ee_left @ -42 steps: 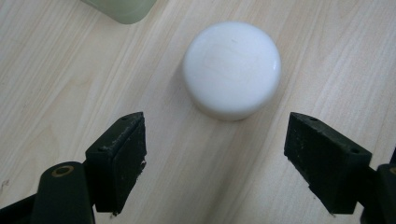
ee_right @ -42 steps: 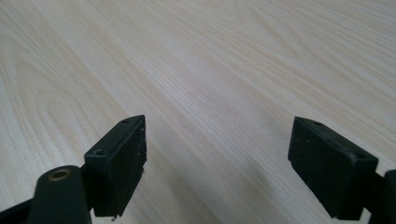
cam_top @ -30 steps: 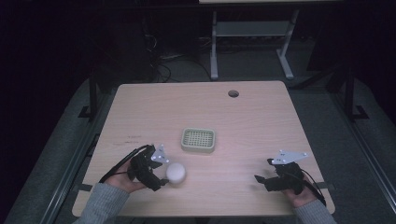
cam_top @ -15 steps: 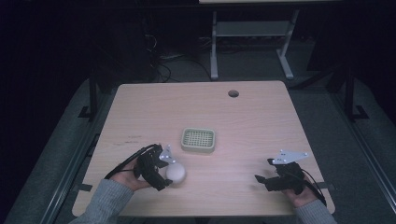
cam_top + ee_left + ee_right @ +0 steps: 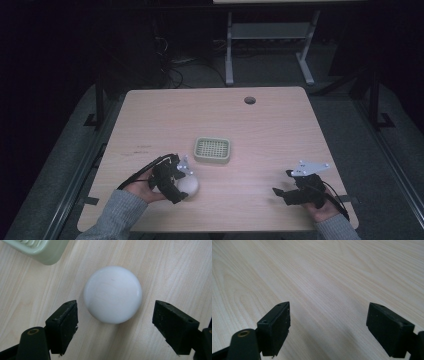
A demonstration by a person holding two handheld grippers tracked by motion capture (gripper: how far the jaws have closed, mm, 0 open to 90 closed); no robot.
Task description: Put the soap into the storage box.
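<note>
The left gripper [image 5: 176, 181] sits low over the near left part of the table, held in the person's left hand [image 5: 145, 189], whose grey sleeve enters from the bottom edge. Its jaws stand wide apart, gripping nothing. The right gripper [image 5: 284, 189] rests near the near right corner, held in the right hand [image 5: 320, 207], its grey plate on top. Its jaws also stand wide apart, pointing leftward across the table.

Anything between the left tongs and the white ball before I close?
Nothing: in the left gripper view the left tongs stand open around the white ball, with bare table in the gaps on both sides.
</note>
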